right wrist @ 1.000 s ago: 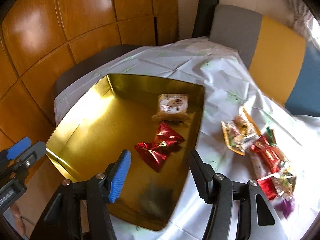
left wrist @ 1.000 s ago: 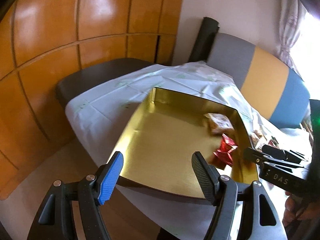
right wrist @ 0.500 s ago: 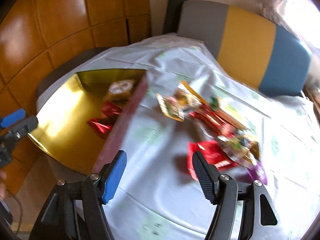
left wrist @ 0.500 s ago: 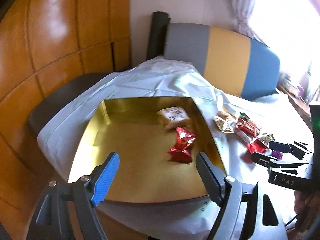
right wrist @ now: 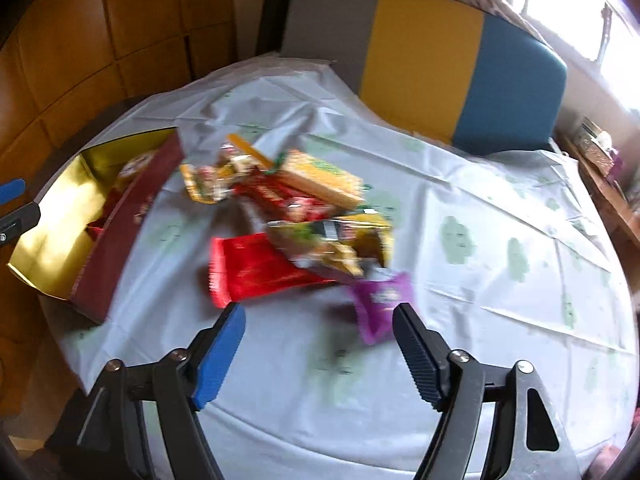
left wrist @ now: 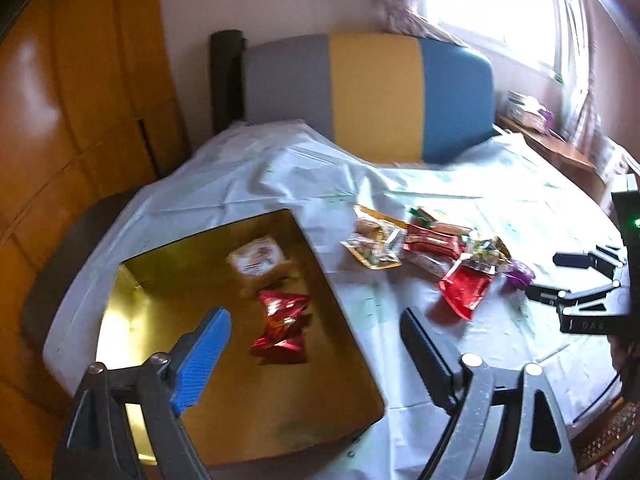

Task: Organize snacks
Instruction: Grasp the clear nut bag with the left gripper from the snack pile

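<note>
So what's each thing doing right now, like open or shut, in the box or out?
Gold box: open, no lid on.
Beige snack packet: inside the box.
Red snack packet: inside the box.
Snack pile: out on the tablecloth, beside the box.
Purple packet: on the cloth.
Left hand-held gripper: open, empty, just opening.
Right hand-held gripper: open, empty, just opening.

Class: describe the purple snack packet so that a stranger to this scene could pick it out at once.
Start at the gold box on the white tablecloth, then go to the heap of wrappers beside it. The purple packet lies at the heap's near edge; it is the only purple one.
</note>
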A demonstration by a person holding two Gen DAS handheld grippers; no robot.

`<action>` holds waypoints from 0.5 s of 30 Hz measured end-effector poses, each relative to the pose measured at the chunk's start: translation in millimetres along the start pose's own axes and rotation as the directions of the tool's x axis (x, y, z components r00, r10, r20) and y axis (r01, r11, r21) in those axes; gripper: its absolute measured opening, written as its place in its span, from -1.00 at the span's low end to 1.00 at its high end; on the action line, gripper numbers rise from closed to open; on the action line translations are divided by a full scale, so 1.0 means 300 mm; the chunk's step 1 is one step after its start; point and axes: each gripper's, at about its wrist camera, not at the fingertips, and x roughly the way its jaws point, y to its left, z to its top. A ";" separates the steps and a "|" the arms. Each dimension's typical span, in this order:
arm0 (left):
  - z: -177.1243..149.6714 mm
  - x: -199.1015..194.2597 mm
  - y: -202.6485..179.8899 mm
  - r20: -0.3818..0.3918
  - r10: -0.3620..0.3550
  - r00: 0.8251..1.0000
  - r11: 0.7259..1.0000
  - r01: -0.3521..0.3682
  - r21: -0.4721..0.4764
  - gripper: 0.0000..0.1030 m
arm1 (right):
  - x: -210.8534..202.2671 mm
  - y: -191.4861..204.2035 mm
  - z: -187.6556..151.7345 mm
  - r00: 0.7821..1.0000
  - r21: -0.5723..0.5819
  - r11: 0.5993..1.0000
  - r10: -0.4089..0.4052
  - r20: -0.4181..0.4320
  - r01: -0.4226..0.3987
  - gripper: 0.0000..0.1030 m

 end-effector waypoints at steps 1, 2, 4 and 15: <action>0.013 0.014 -0.008 -0.012 -0.022 1.000 1.000 0.022 0.010 0.75 | -0.005 -0.021 -0.001 1.000 -0.001 1.000 -0.007 0.001 0.007 0.51; 0.028 0.031 -0.020 -0.025 -0.031 0.999 0.999 0.032 0.022 0.75 | -0.006 -0.035 -0.001 1.000 -0.001 1.000 -0.014 0.001 0.014 0.51; 0.058 0.068 -0.046 -0.051 -0.037 0.998 0.998 0.040 0.055 0.75 | -0.005 -0.078 0.004 0.999 -0.002 0.999 -0.033 0.005 0.033 0.52; 0.221 0.267 -0.117 -0.160 0.030 0.987 0.983 0.000 0.184 0.41 | 0.053 -0.256 0.010 1.000 0.150 0.989 0.001 -0.008 0.001 0.53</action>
